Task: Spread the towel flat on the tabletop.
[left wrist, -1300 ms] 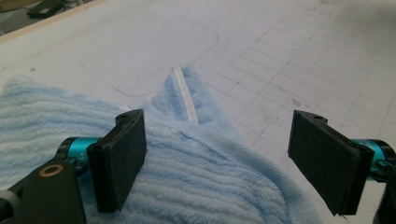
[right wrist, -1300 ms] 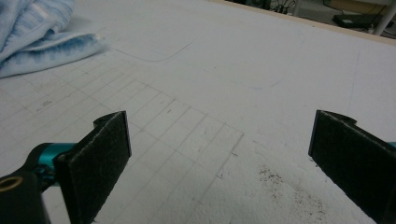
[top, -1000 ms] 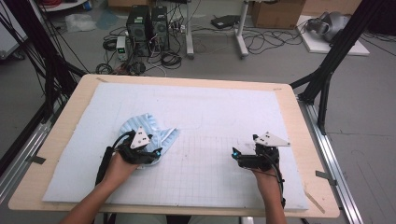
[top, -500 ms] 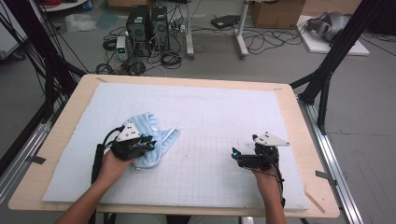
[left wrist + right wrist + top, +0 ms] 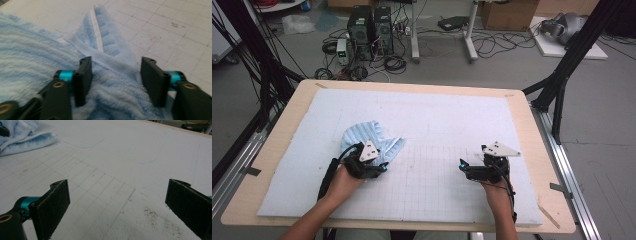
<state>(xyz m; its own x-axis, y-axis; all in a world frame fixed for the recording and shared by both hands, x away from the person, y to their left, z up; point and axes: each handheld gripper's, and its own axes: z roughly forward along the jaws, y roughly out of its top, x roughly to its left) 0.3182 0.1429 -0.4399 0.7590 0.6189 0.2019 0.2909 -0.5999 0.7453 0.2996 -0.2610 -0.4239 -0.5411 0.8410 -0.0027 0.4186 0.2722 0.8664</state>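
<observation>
While the left gripper [image 5: 113, 82] is straddling the bunched light-blue towel [image 5: 37, 62] with half-open, just-widening jaws, its own view is showing the hem between unpressing pads. Right gripper [image 5: 464, 167] is hovering wide open, empty, over the gridded white mat [image 5: 437, 180]; computer towers [image 5: 369, 25] are standing beyond the table's far edge.

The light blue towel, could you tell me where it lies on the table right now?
In the high view the light blue towel lies bunched on the left half of the white mat, under the left gripper, whose jaws straddle a fold.

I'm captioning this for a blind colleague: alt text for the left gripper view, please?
The left gripper straddles a rumpled light-blue towel, its black jaws apart with a fold lying between them. The towel's white-edged corner points away across a white gridded mat.
</observation>
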